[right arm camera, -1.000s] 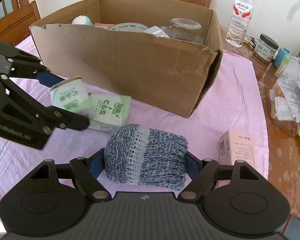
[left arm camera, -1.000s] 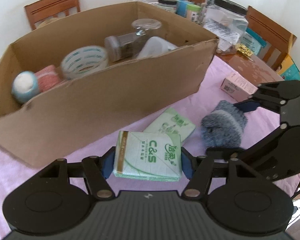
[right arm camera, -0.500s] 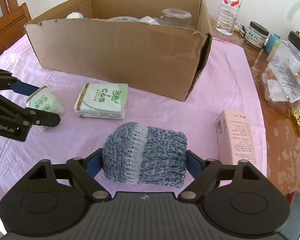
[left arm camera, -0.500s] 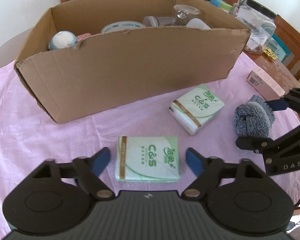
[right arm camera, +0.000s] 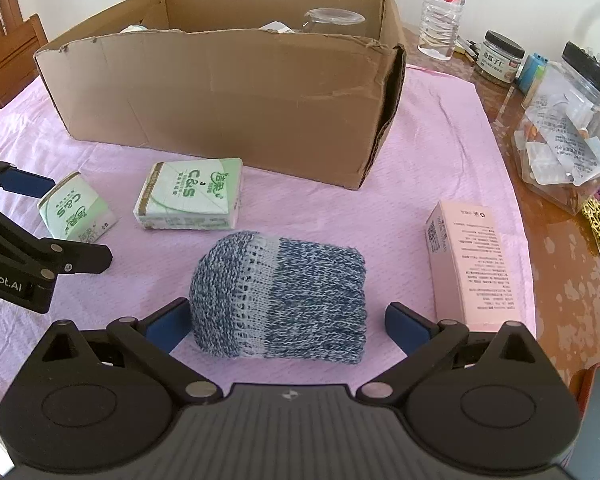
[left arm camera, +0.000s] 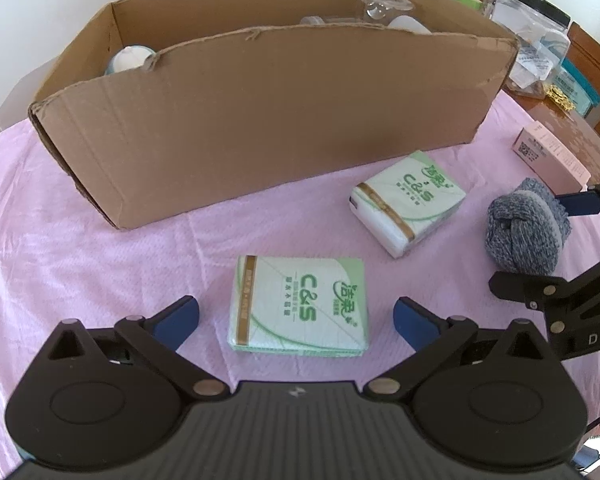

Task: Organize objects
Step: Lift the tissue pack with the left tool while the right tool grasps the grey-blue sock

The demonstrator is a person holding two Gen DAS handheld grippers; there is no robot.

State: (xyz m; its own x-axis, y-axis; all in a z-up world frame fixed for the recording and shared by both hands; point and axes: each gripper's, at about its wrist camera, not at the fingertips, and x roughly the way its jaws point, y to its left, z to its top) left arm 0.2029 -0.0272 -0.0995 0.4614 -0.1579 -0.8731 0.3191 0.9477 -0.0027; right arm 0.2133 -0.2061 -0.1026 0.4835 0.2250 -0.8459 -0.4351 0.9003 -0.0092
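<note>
**On the pink cloth: four things left to box**

Low in the left view, my left gripper (left arm camera: 296, 320) stands wide open around a tissue pack (left arm camera: 299, 305), touching nothing. My right gripper (right arm camera: 286, 322) is likewise spread, the sock roll (right arm camera: 278, 296) between its pads but ungripped. Across the top of both frames, the box (right arm camera: 228, 100) already holds a cup, tape and jars. Outside it lie a second pack (left arm camera: 407, 202) at centre right and a pink carton (right arm camera: 470, 264). I judge the job partly done.

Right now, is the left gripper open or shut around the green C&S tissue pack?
Open. The left gripper straddles the green C&S tissue pack lying flat on the pink tablecloth, with a visible gap on each side.
</note>
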